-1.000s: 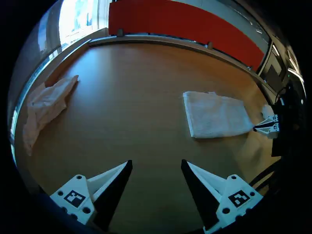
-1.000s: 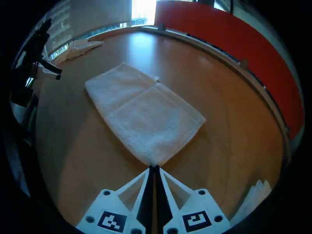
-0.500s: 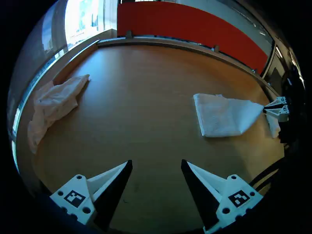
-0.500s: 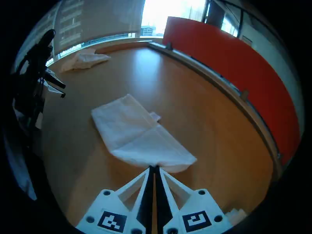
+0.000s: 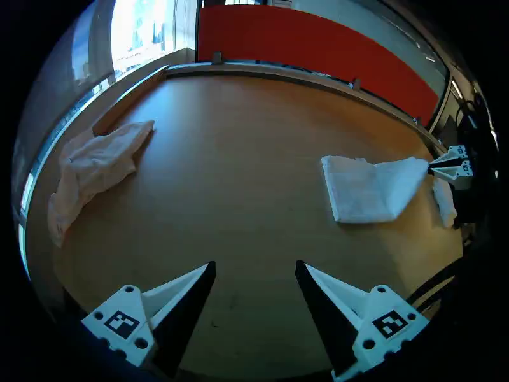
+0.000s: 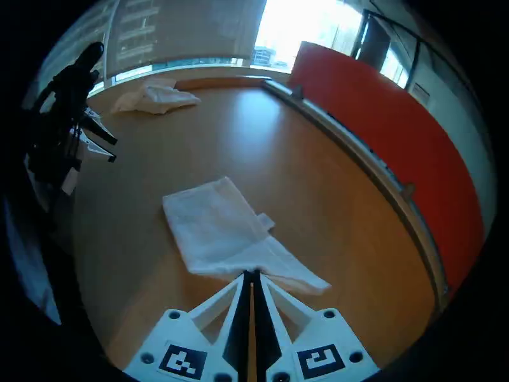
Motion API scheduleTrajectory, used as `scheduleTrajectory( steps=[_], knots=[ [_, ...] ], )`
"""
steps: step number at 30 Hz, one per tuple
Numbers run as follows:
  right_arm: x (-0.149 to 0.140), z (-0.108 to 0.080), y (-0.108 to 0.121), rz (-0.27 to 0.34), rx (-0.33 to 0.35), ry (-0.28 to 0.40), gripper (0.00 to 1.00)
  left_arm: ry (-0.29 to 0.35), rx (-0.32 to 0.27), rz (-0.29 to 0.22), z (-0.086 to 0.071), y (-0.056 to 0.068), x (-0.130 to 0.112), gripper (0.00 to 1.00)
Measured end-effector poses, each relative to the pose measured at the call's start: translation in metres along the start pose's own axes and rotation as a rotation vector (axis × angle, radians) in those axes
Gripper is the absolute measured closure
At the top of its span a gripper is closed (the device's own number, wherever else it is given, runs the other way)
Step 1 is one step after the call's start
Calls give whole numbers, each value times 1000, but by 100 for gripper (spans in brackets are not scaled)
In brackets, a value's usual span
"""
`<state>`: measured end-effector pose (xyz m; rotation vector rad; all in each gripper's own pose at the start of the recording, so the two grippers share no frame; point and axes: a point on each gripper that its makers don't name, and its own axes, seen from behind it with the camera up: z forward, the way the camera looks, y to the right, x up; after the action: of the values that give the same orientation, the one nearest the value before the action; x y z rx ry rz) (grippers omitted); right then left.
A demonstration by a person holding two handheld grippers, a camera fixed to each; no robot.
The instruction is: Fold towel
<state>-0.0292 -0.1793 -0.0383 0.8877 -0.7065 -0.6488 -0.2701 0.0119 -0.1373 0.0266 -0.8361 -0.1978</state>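
R gripper (image 6: 252, 275) clenched on near corner of white towel (image 6: 213, 226); corner raised, rest flat on wooden table (image 6: 305, 165). L gripper (image 5: 254, 264) released, empty, well apart. Towel prob. soft, light, limp; pinch at corner/edge. Far left: crumpled cloth (image 5: 95, 169).

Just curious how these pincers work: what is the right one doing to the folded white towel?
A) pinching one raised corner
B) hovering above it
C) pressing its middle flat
A: the right gripper is shut on a corner of the towel, holding that corner up off the wooden table.
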Motion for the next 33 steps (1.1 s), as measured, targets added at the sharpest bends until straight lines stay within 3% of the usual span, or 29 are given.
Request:
scheduleTrajectory(
  steps=[8,14,24,30,33],
  knots=[
    [34,21,-26,-108,86,-2,97,-4,-27,10,-2,6,-4,7],
    [53,51,-58,-176,172,-13,97,-11,-49,33,-1,14,-6,7],
    [63,105,-109,-145,303,-29,97,-16,-72,41,0,24,-9,7],
    [58,117,-118,-111,324,-33,96,-16,-78,47,1,26,-8,7],
    [56,118,-115,-94,316,-30,89,-18,-80,47,1,27,-9,7]
  ],
)
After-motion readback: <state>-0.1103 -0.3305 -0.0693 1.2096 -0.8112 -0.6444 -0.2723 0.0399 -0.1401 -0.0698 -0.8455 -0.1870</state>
